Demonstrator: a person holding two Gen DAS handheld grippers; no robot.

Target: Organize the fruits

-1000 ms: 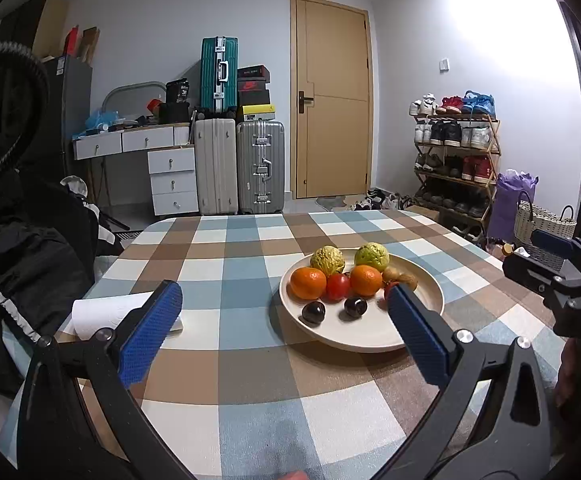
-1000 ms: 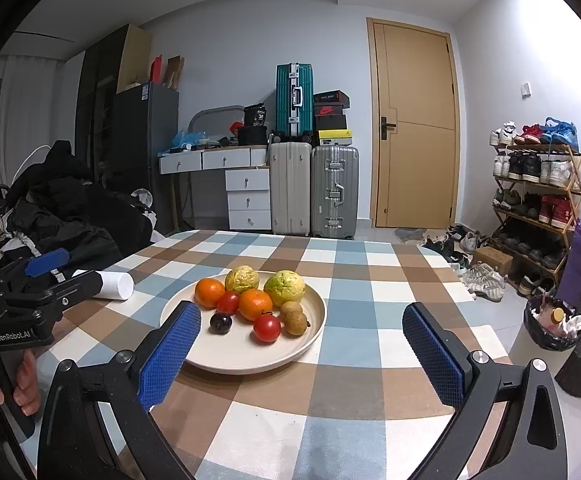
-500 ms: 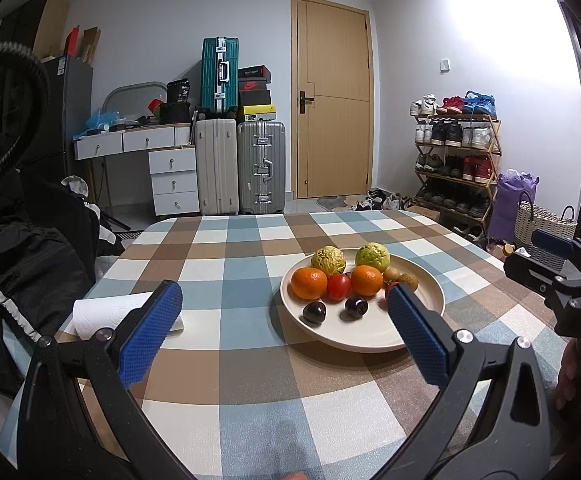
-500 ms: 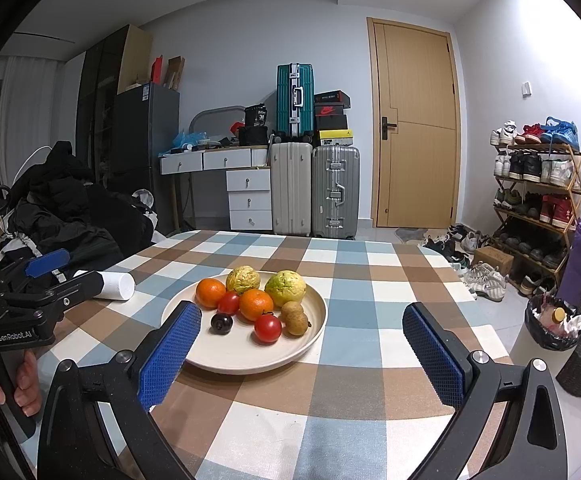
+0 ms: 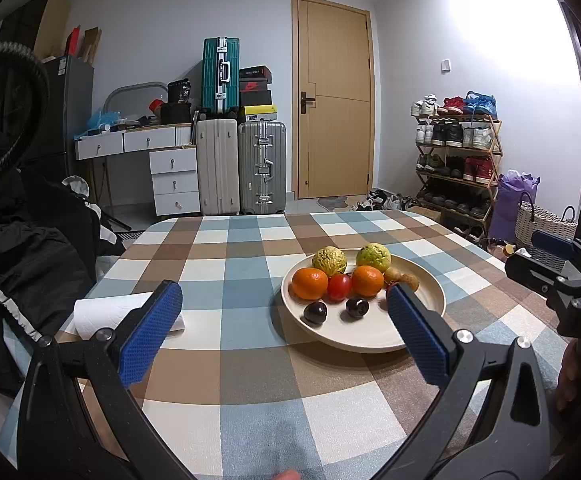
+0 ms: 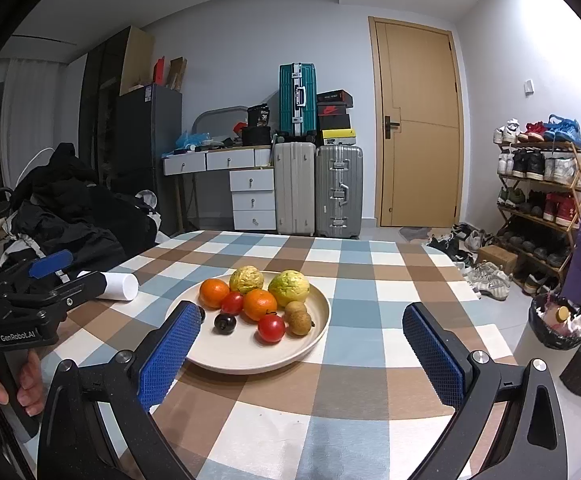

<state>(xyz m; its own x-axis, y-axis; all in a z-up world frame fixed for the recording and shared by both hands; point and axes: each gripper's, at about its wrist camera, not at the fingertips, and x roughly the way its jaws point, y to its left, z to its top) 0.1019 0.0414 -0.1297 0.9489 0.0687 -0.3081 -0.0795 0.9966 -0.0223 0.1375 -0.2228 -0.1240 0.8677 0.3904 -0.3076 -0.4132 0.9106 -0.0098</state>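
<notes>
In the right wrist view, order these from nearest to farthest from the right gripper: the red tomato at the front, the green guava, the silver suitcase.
From the right gripper:
1. Red tomato, front of the plate, just ahead.
2. Green guava, back of the plate.
3. Silver suitcase, against the far wall, beside the door.

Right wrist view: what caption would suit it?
Open right gripper hovering before a plate of mixed fruit on a checked tablecloth.

Left claw's (image 5: 284, 322) finger (image 5: 418, 334) hides part of a red fruit (image 5: 389, 289)
</notes>
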